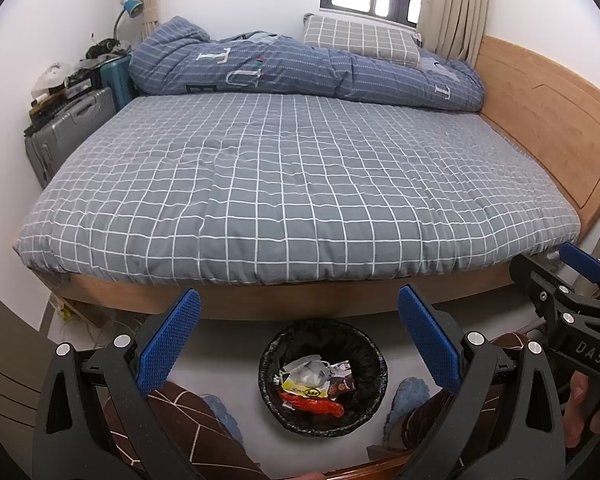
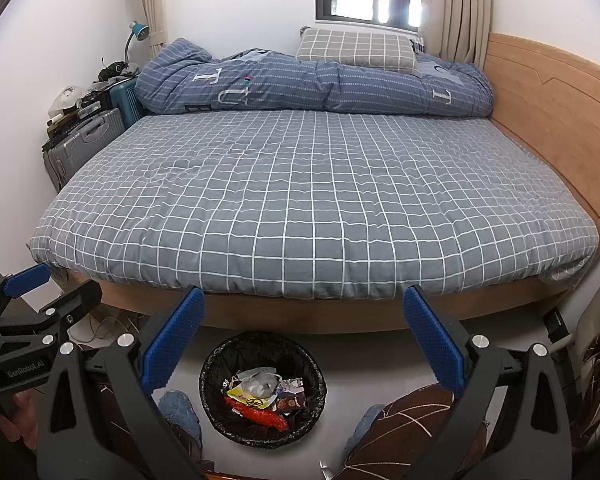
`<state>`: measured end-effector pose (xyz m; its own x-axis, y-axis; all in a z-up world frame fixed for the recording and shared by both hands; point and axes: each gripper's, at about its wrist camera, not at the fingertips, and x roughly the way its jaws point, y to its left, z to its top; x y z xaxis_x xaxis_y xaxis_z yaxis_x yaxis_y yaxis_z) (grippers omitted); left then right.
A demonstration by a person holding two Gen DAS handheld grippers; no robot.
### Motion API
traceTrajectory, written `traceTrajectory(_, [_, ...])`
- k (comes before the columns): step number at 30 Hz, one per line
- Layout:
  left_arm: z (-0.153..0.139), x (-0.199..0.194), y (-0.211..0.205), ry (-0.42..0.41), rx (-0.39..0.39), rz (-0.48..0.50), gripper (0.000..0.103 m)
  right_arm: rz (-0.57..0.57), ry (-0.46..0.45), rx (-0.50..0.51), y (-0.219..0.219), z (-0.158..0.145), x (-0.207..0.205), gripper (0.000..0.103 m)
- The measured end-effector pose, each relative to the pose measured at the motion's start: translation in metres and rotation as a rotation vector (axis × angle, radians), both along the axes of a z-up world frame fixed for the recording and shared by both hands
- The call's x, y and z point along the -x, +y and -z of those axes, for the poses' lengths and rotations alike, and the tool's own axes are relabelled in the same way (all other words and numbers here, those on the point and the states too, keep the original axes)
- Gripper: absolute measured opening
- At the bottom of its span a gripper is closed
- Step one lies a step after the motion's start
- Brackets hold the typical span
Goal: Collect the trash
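A round bin with a black liner stands on the floor in front of the bed; it also shows in the right wrist view. Inside lie trash wrappers: white, yellow and red. My left gripper is open and empty, held above the bin. My right gripper is open and empty too, beside the left one. The right gripper shows at the right edge of the left wrist view, and the left gripper at the left edge of the right wrist view. No trash shows on the bed.
A bed with a grey checked sheet fills the middle, with a folded blue duvet, a pillow and a wooden headboard. Suitcases with clutter and a lamp stand at far left. The person's knees and slippers flank the bin.
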<state>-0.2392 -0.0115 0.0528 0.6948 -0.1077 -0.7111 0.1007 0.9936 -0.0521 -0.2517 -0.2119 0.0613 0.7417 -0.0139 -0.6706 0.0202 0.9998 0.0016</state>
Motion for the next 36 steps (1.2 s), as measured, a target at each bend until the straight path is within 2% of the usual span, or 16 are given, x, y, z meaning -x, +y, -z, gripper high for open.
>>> traceTrajectory(36, [0.0081,-0.0003,-0.0007,0.016,-0.010,-0.002,0.097,0.000,0.005,-0.005,0.0047,0.0053,0.0009,0.095])
